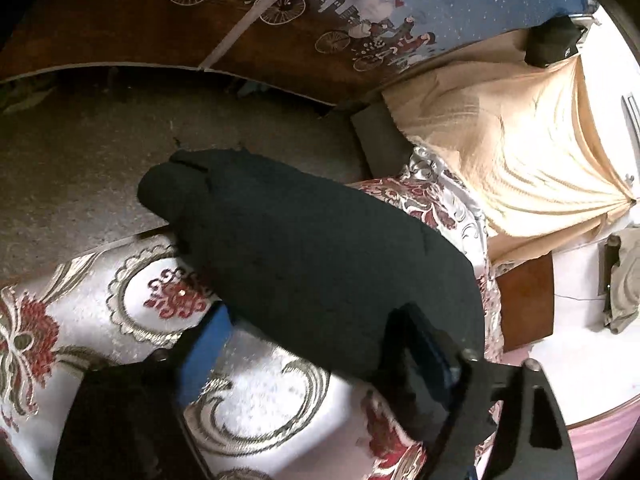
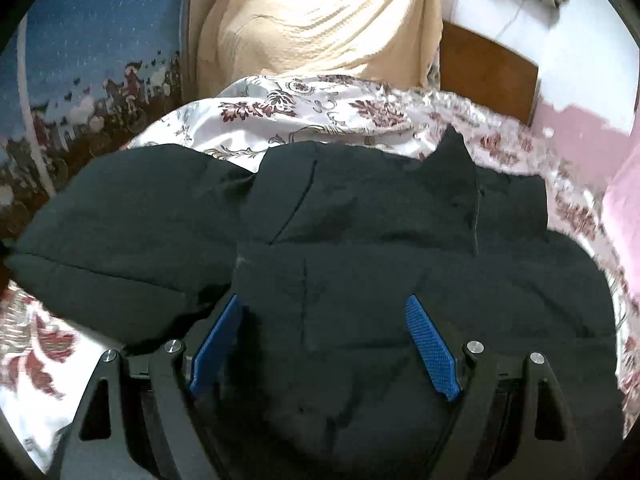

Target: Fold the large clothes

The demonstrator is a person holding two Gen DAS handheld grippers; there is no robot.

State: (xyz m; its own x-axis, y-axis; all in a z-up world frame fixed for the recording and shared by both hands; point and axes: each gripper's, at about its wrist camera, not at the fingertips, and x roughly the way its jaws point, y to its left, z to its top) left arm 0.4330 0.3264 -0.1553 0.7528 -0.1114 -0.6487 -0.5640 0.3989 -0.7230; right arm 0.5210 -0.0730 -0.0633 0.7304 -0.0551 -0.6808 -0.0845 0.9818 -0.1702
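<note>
Both grippers spread wide, gripping nothing: right gripper [image 2: 324, 344] over the dark garment [image 2: 360, 240], left gripper [image 1: 308, 356] straddling its sleeve [image 1: 304, 256] on the bedspread [image 1: 80, 312]; mid-fold; next, pinch an edge.

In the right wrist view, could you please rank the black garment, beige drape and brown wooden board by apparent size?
1. Black garment, though nearness to the camera inflates it.
2. Beige drape.
3. Brown wooden board.

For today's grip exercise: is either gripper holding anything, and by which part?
Nothing is held. Both the left gripper and right gripper stand open over the dark, thick fabric garment lying on the floral bedspread.
</note>
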